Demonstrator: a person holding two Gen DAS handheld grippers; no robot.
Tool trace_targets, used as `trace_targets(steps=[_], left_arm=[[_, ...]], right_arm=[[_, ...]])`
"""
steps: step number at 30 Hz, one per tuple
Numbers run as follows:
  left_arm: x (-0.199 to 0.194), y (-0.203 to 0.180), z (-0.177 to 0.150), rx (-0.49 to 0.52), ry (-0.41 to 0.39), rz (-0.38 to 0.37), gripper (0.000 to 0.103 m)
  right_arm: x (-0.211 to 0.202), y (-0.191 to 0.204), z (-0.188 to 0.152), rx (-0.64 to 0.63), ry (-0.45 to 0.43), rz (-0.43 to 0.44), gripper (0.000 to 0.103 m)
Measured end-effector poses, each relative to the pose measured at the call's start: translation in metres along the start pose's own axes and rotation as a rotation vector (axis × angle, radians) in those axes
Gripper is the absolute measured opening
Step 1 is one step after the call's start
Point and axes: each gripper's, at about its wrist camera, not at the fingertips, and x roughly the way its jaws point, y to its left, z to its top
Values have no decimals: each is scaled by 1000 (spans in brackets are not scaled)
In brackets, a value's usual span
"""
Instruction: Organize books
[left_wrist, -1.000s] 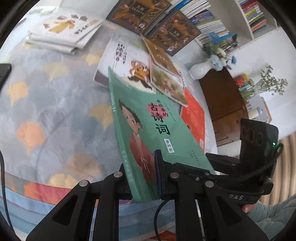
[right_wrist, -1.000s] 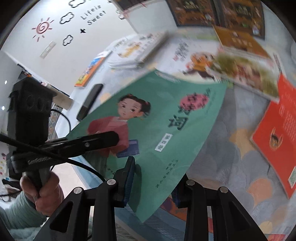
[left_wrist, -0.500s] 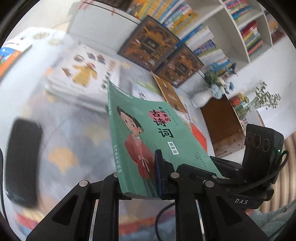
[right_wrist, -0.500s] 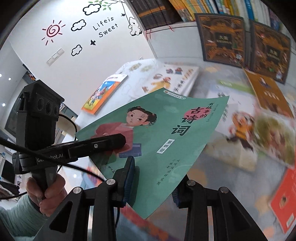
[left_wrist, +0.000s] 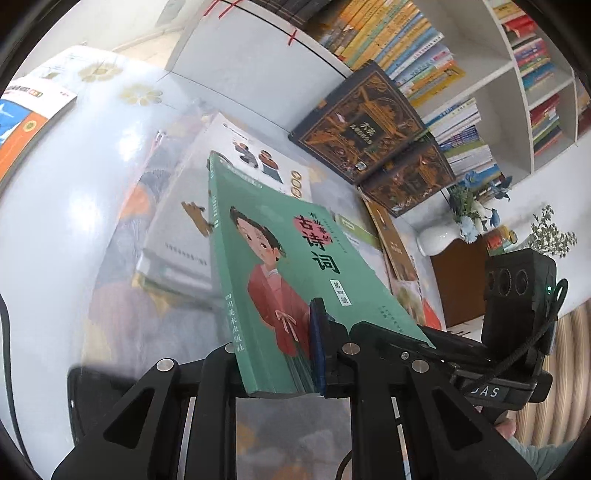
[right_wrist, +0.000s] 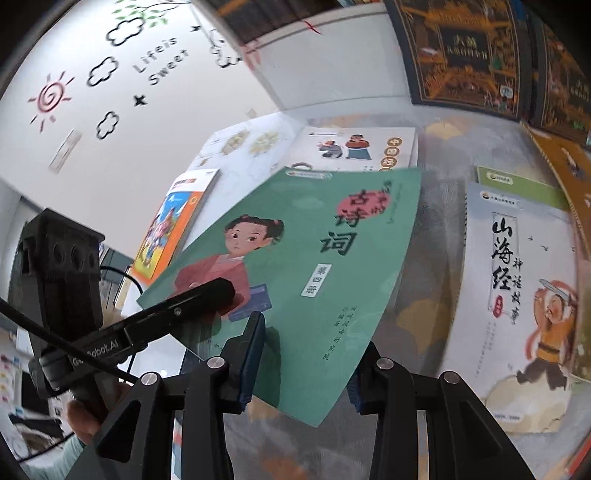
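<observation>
The left gripper (left_wrist: 275, 363) is clamped on the near spine corner of the green book (left_wrist: 295, 280), holding it tilted in the air above the stack of white picture books (left_wrist: 184, 236). The right gripper (right_wrist: 306, 354) straddles the book's near right edge with its jaws opening, the left pad over the cover, the right one below; contact cannot be told. Beneath lies a table with a patterned cloth (right_wrist: 436, 221) strewn with books, with white bookshelves (left_wrist: 517, 66) and a flower vase (left_wrist: 439, 238) beyond it to the right.
</observation>
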Motion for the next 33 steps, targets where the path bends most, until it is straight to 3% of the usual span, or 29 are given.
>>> trace_targets(steps=[12, 22, 24, 28, 33], left_arm=[[34, 33, 48, -37, 29, 49, 18], [12, 69, 49, -142, -32, 134, 24], [7, 71, 46, -154, -44, 148, 24], [2, 58, 40, -123, -59, 161, 24], [16, 23, 25, -48, 15, 116, 26]], right_arm=[[45, -15, 44, 96, 23, -49, 39], [59, -11, 47, 94, 12, -100, 40], [60, -10, 48, 100, 6, -98, 45], [56, -8, 40, 81, 6, -120, 50], [35, -19, 7, 94, 17, -128, 50]])
